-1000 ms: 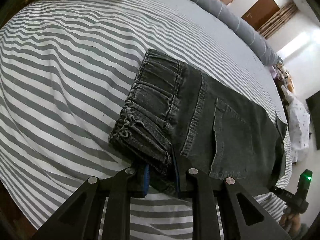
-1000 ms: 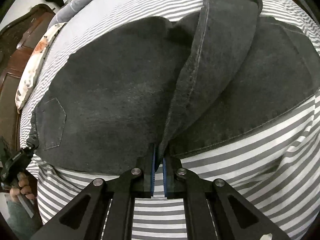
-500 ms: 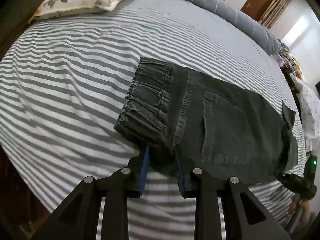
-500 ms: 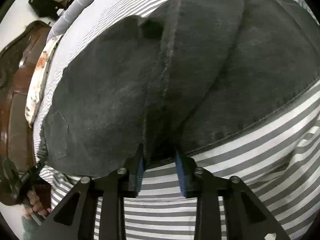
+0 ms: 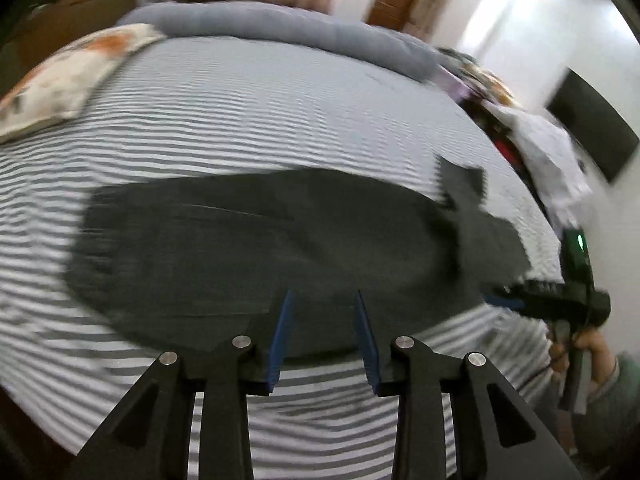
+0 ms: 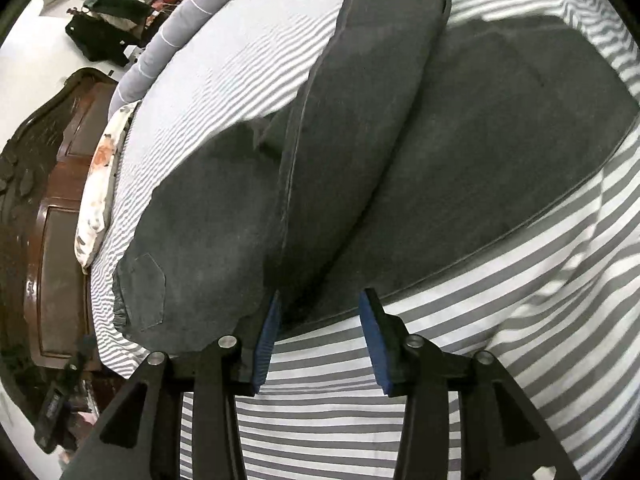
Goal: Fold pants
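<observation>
The dark grey denim pants (image 5: 256, 240) lie folded lengthwise on the striped bed, blurred in the left wrist view. My left gripper (image 5: 322, 300) is open and empty, just above the near edge of the pants. In the right wrist view the pants (image 6: 360, 152) spread wide, with one leg folded over as a raised ridge and a back pocket (image 6: 146, 292) at the left. My right gripper (image 6: 318, 300) is open and empty at the near hem. It also shows at the right of the left wrist view (image 5: 560, 304), held by a hand.
The grey-and-white striped sheet (image 5: 260, 120) covers the bed. A floral pillow (image 5: 72, 76) and a long grey bolster (image 5: 280, 32) lie at the far side. A dark wooden headboard (image 6: 48, 200) stands at the left of the right wrist view.
Both grippers opened and let go of the pants. The left gripper pulled back and swung right along the pants; the right gripper drew back slightly from the hem.
</observation>
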The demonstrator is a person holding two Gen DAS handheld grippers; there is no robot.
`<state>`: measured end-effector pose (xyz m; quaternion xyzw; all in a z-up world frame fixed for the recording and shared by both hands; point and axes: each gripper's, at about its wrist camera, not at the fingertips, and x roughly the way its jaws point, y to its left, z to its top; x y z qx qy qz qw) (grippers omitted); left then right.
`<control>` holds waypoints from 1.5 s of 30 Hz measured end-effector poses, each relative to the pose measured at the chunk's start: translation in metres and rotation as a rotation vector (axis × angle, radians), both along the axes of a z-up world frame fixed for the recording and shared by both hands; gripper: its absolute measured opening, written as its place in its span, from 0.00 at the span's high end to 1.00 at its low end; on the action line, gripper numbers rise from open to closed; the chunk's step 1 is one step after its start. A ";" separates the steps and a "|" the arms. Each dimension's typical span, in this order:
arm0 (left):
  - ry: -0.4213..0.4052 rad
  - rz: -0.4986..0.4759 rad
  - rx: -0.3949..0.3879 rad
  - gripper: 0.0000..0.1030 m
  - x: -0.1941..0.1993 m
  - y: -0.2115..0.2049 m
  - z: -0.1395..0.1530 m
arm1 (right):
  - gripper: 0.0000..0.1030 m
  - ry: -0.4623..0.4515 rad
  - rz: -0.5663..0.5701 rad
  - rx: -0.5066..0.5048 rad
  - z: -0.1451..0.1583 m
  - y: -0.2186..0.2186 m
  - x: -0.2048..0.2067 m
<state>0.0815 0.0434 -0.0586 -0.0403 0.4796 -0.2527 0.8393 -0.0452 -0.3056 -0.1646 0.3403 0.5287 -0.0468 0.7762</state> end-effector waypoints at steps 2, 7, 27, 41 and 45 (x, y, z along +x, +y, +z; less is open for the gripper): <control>0.024 -0.046 -0.002 0.67 -0.003 -0.031 -0.013 | 0.62 -0.008 0.012 -0.009 0.008 -0.007 -0.001; 0.037 -0.149 0.051 0.67 -0.013 -0.097 -0.045 | 0.62 -0.019 0.057 -0.048 0.025 -0.022 0.001; 0.005 -0.326 0.108 0.91 -0.007 -0.201 -0.102 | 0.58 0.099 0.129 -0.357 0.043 -0.090 0.168; 0.021 -0.315 0.034 0.97 -0.003 -0.194 -0.106 | 0.50 0.343 0.054 -0.671 -0.018 -0.075 0.296; 0.023 -0.313 0.029 0.97 -0.003 -0.195 -0.107 | 0.52 0.372 -0.005 -0.679 -0.017 -0.078 0.299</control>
